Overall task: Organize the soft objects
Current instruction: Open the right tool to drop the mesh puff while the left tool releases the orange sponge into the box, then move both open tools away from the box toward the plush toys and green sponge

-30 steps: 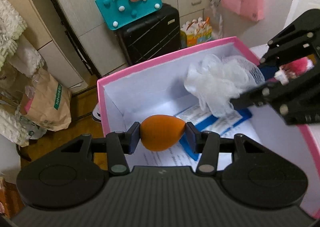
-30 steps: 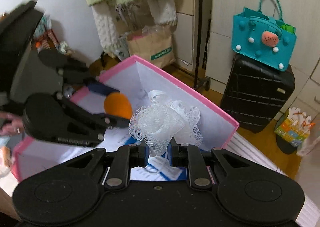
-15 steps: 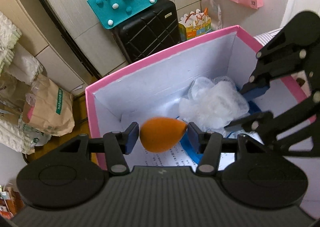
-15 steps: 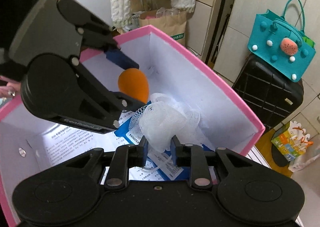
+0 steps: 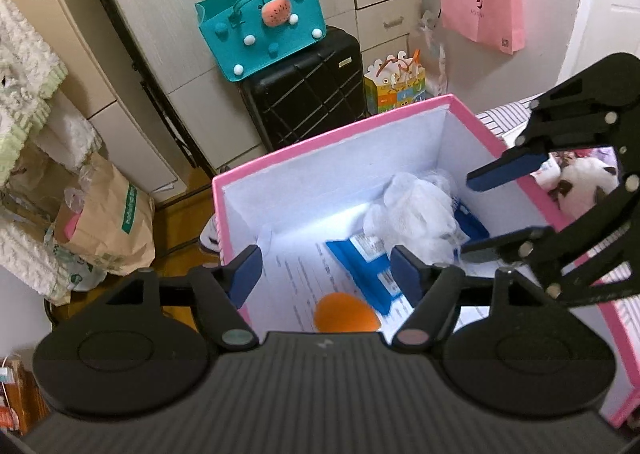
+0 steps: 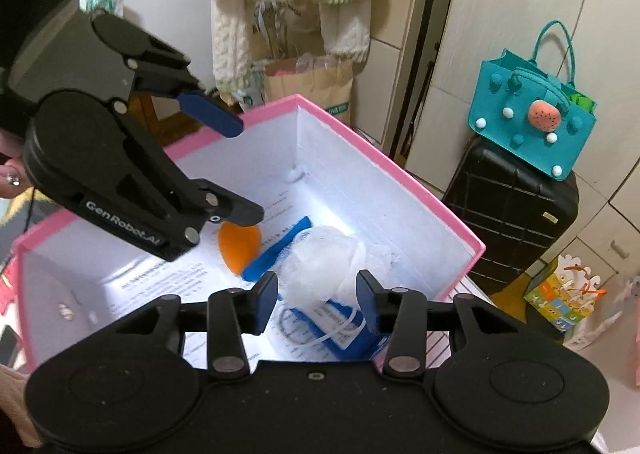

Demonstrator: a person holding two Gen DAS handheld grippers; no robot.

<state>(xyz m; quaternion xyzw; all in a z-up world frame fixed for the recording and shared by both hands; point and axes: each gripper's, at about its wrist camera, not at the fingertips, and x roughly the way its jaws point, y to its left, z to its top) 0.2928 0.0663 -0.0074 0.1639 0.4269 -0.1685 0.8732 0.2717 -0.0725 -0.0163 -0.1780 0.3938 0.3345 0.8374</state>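
A pink box [image 5: 320, 142] with white inside walls stands open below both grippers. An orange egg-shaped sponge [image 5: 346, 317] lies loose on its paper-lined floor, under my left gripper [image 5: 325, 272], whose jaws are opening with nothing between them. A white mesh pouf [image 5: 416, 214] rests on a blue packet deeper in the box. In the right wrist view the pouf [image 6: 324, 254] lies just beyond my right gripper [image 6: 317, 294], whose jaws are opening and do not press on it. The sponge [image 6: 240, 244] sits left of the pouf, below the left gripper [image 6: 246, 170].
Printed papers and a blue packet [image 5: 360, 254] cover the box floor. A teal felt bag [image 5: 260, 34] sits on a black suitcase [image 5: 304, 94] behind the box. A brown paper bag [image 5: 104, 222] stands at the left, a pink bag [image 5: 480, 2] hangs on the wall, and a plush toy [image 5: 580, 182] lies right of the box.
Both grippers have opened. The orange sponge left the left jaws and dropped to the box floor. The mesh pouf left the right jaws and now lies in the box.
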